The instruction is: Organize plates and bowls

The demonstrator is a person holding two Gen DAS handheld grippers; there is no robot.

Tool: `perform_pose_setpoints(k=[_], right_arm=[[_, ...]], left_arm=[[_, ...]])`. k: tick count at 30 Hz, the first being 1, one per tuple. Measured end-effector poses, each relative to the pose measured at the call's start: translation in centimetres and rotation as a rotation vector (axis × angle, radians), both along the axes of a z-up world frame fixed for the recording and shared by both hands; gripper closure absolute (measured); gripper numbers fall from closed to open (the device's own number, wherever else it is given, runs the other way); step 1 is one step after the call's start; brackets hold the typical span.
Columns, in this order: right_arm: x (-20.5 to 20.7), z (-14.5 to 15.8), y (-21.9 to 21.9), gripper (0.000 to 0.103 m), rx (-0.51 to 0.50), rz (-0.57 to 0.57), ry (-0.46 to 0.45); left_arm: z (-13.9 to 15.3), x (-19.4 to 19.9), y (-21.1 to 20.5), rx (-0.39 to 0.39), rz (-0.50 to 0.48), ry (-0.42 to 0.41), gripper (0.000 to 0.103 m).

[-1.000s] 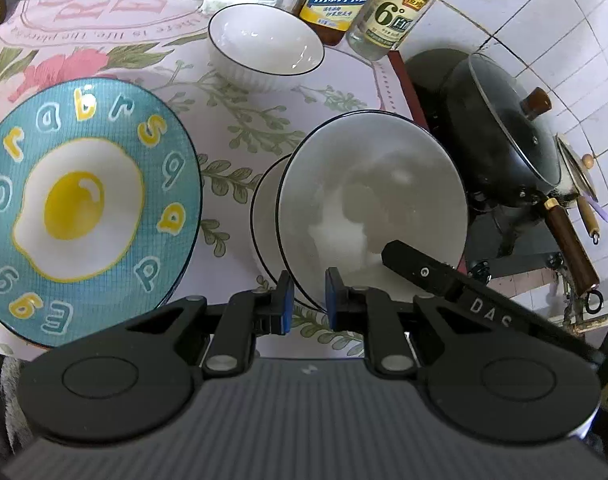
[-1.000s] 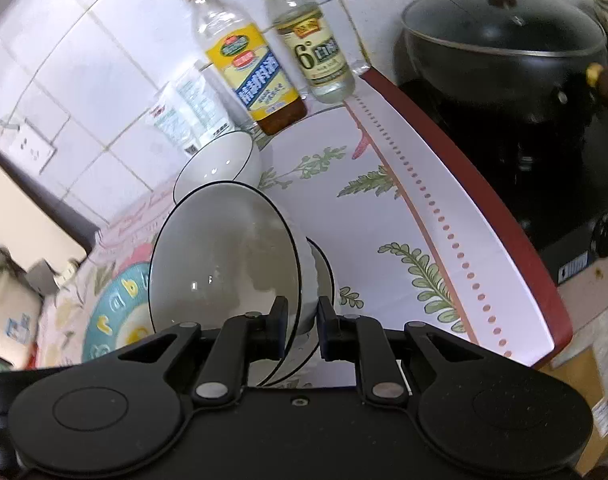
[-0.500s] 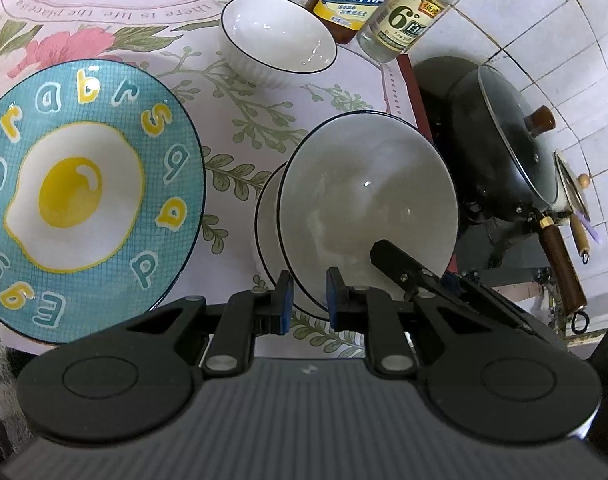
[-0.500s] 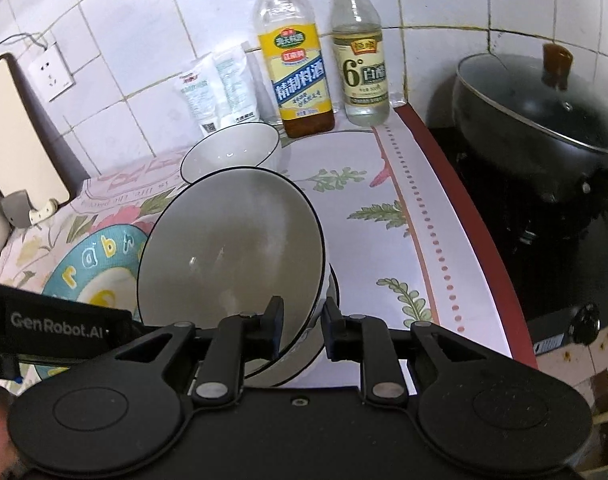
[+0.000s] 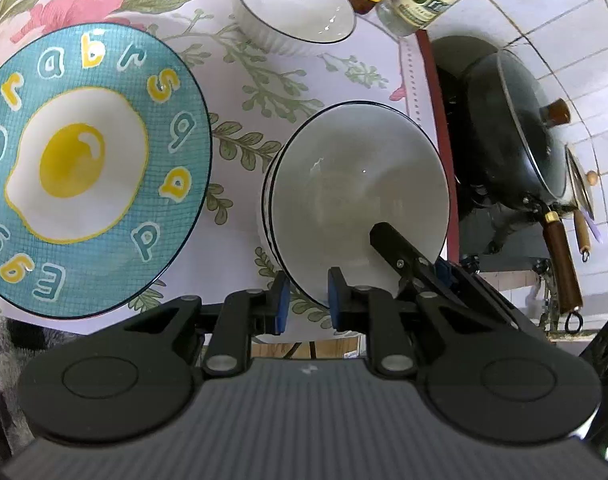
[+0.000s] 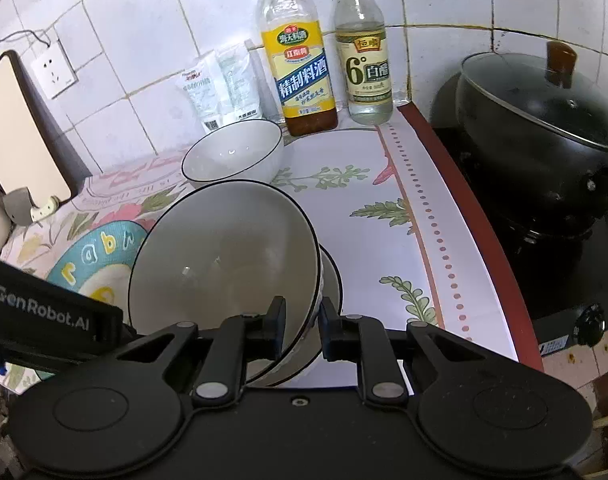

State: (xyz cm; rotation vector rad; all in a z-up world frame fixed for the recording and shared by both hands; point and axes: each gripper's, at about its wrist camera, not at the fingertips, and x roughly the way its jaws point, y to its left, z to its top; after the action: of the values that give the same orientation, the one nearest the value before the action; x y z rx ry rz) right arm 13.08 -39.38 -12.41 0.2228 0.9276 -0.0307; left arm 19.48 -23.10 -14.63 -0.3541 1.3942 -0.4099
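Note:
My right gripper (image 6: 300, 326) is shut on the rim of a white bowl with a dark rim (image 6: 224, 256), held tilted over a second white bowl (image 6: 331, 280) below it. The held bowl also shows in the left wrist view (image 5: 360, 204), with the lower bowl's edge (image 5: 266, 216) at its left. My left gripper (image 5: 306, 300) stands at the held bowl's near rim, jaws narrowly apart with the rim between them; I cannot tell if they touch it. A third white bowl (image 5: 294, 10) (image 6: 234, 152) sits at the back. A teal fried-egg plate (image 5: 80, 168) (image 6: 92, 256) lies left.
Two bottles (image 6: 298, 56) (image 6: 362, 52) and white packets (image 6: 220, 84) stand against the tiled wall. A black lidded wok (image 6: 544, 120) (image 5: 516, 136) sits on the stove at right, beyond the counter's red edge (image 6: 492, 240). A wall socket (image 6: 54, 68) is at left.
The held bowl has come down closer over the lower bowl and sits more level. Both grippers have shifted with it; the right view has swung to face the wall.

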Motion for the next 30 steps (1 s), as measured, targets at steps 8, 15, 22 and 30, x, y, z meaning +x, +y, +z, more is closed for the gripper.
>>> perform_pose_setpoints(k=[8,15,22,30], right_arm=[[0.2,0.0,0.7,0.082,-0.064,0.017,-0.003],[-0.4,0.1,1.4,0.079,-0.114,0.034,-0.033],[-1.0,0.0,2.3,0.074,-0.232,0.076,-0.081],[-1.5,-0.6,1.5,0.076,-0.231,0.072,-0.111]], left_arm=[[0.0,0.1,0.0,0.002,0.021,0.023,0.084],[0.2,-0.2,0.1,-0.002,0.028,0.010,0.084],[0.6,-0.6,0.4,-0.023,0.017,-0.015,0.082],[1.8,-1.2,-0.5,-0.002,-0.032,-0.110,0.082]])
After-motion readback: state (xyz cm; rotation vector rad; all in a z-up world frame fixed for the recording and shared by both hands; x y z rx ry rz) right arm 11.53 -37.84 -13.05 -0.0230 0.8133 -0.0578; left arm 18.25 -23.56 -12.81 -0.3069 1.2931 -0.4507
